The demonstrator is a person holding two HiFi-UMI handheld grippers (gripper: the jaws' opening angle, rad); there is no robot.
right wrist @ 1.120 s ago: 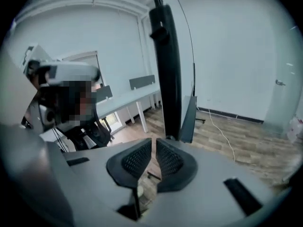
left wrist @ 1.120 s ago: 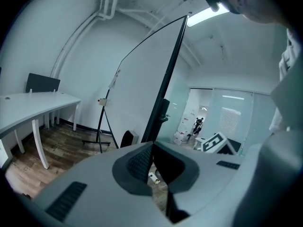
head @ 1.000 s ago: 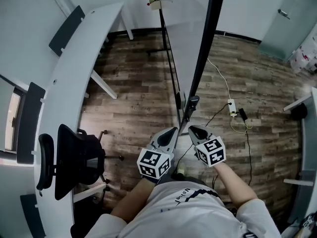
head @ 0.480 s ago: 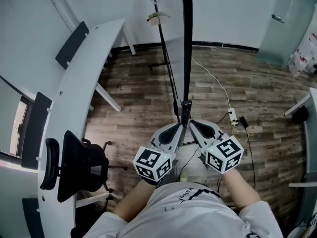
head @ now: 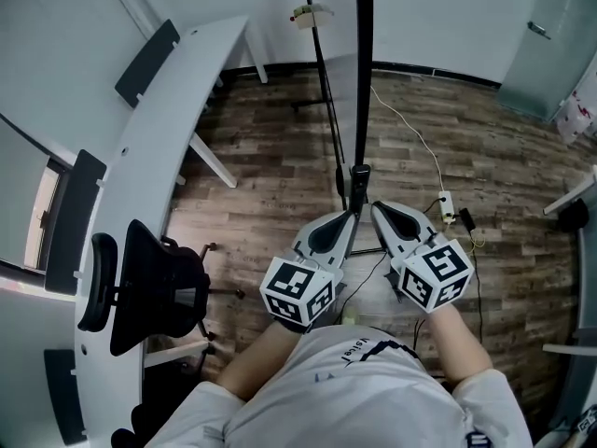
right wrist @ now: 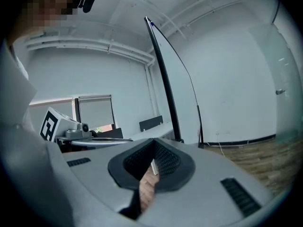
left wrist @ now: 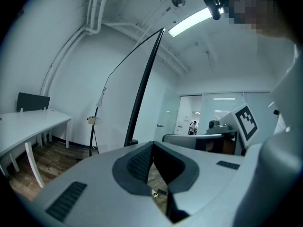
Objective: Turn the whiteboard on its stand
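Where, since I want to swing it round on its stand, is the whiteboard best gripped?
Grip the whiteboard by its near black frame edge, low down, coming straight from the person's side. It stands edge-on there, so the thin rim should fit between opened jaws, one pad per face. The left claw and right claw flank it, shut.

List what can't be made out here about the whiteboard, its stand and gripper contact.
- Whiteboard face: edge-on in the head view and steeply oblique in both gripper views, so any markings are unreadable.
- Stand base near the person: covered in the head view by the left gripper, the right gripper and the torso.
- Contact: both grippers' jaws are shut with nothing between them. Whether either touches the board cannot be told.
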